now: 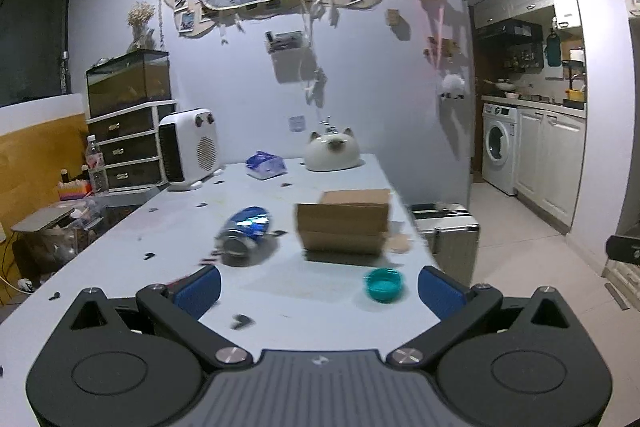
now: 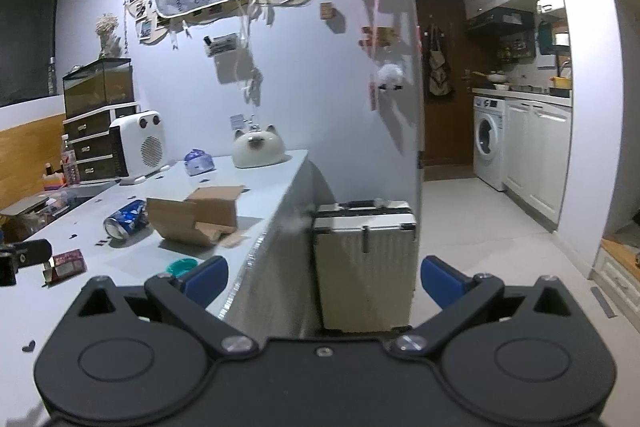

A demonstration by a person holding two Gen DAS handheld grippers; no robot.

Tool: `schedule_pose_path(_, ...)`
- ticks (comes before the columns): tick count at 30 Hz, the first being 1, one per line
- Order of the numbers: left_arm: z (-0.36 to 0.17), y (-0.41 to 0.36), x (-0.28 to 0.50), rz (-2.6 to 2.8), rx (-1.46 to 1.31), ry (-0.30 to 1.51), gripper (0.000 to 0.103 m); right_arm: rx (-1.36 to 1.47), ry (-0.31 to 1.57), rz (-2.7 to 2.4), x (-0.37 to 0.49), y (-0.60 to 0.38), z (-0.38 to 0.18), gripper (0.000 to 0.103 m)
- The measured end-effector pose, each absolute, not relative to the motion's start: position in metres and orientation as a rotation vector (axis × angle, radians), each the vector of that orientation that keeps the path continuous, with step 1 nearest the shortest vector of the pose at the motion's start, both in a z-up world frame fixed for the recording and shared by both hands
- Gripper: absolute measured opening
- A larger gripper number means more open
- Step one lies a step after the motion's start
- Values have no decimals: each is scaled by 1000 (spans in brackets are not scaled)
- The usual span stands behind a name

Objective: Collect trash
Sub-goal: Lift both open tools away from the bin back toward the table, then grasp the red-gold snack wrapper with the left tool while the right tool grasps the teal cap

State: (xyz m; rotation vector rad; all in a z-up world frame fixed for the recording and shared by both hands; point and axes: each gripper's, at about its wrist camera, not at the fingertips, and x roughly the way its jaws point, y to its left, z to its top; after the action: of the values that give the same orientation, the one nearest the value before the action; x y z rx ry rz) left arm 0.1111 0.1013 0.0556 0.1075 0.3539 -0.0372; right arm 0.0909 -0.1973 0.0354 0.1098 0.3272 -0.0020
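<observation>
Spread wide and empty, left gripper (image 1: 319, 289) hangs over bare worktop (image 1: 120, 267); teal cap (image 1: 383, 284) near its right finger, blue can (image 1: 245, 235) and cardboard box (image 1: 344, 227) beyond. Right gripper (image 2: 323, 279), also spread, straddles the worktop edge before a suitcase (image 2: 364, 259); a red packet (image 2: 68, 264) shows only here

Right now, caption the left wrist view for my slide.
Open left claw over a table with a can, box and teal cap.

Bare white table (image 1: 312, 299) lies open ahead of the left gripper (image 1: 319, 289); farther on, a crushed blue can (image 1: 246, 235) and brown cardboard box (image 1: 344, 227) block it, with a gap between them.
</observation>
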Motion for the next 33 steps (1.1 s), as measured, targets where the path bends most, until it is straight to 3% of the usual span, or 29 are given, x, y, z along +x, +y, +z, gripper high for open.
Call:
schedule_pose_path(19,-9,296,252,-168,8,570,103,77,325,52,162,-110,0,103)
schedule_pose_path(33,-40,319,301,-422,19,620,103,1,407,198,187,-65,-13,103)
